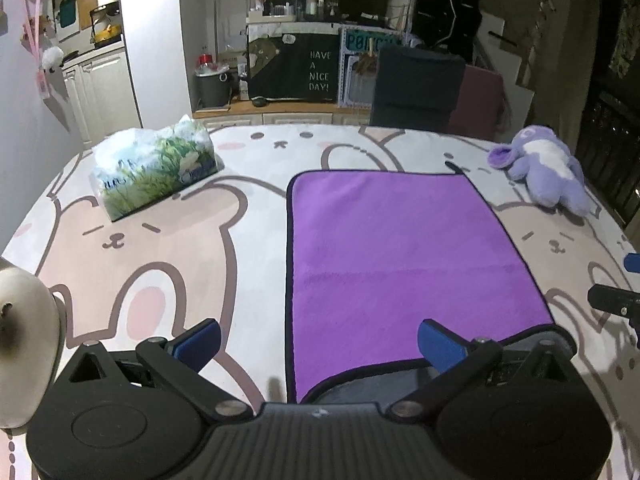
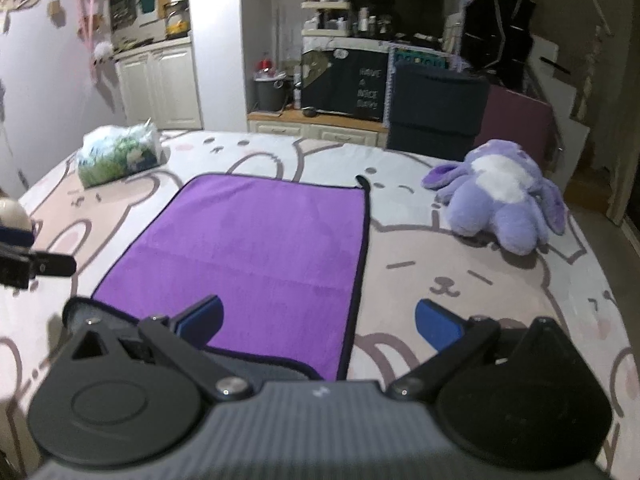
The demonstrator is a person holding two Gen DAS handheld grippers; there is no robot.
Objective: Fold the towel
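A purple towel with a dark hem lies flat on the bear-print table cover; it also shows in the right wrist view. Its near edge is turned up and shows a grey underside. My left gripper is open and empty, hovering over the towel's near left corner. My right gripper is open and empty, hovering over the towel's near right corner. Each gripper's tip shows at the edge of the other's view.
A tissue pack lies at the far left of the table. A purple plush toy lies at the far right. A dark chair back stands behind the table's far edge. A pale round object sits at the near left.
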